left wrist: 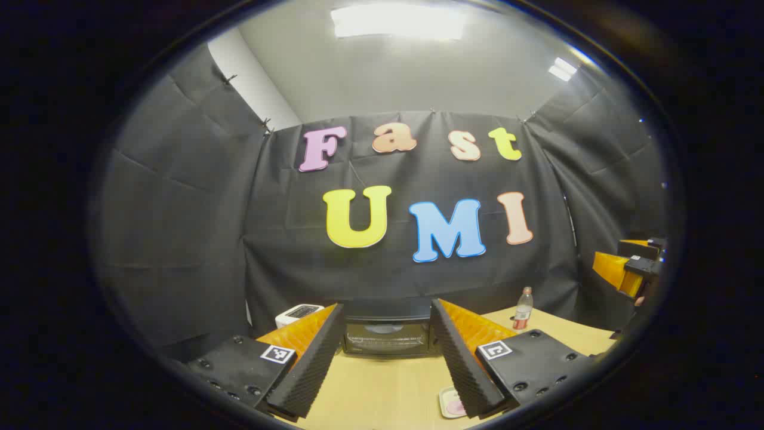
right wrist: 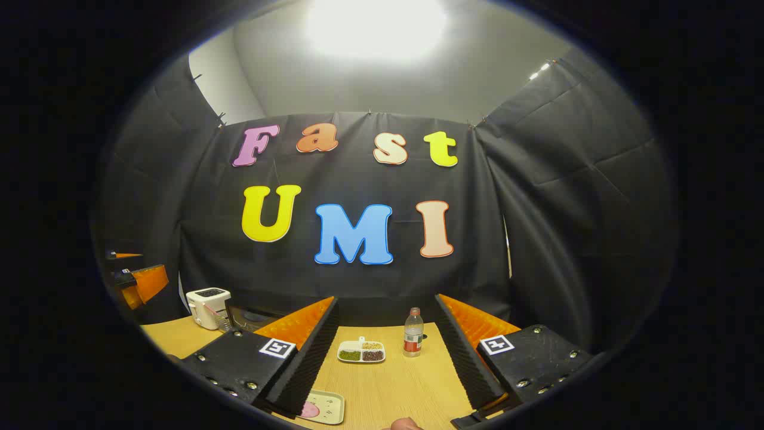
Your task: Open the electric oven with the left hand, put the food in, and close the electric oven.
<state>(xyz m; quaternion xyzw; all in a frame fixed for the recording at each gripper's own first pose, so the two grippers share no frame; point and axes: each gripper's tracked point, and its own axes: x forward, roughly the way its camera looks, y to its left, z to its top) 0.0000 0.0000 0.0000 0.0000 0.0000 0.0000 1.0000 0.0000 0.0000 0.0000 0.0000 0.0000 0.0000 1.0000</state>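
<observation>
The black electric oven point(left wrist: 387, 333) stands at the back of the wooden table point(left wrist: 382, 388), door closed, straight ahead between my left gripper's fingers. My left gripper point(left wrist: 387, 364) is open and empty, some way short of the oven. A small pale tray with pink food point(left wrist: 452, 402) lies by its right finger. In the right gripper view the same tray point(right wrist: 322, 408) sits by the left finger, partly hidden. My right gripper point(right wrist: 388, 364) is open and empty above the table. Part of the oven point(right wrist: 248, 318) shows behind that left finger. The other gripper point(right wrist: 138, 282) hangs at far left.
A white toaster point(right wrist: 208, 307) stands left of the oven. A plastic bottle with a red label point(right wrist: 412, 333) and a divided dish of beans point(right wrist: 361, 352) sit toward the back right. The right gripper point(left wrist: 630, 267) appears at the left view's right edge.
</observation>
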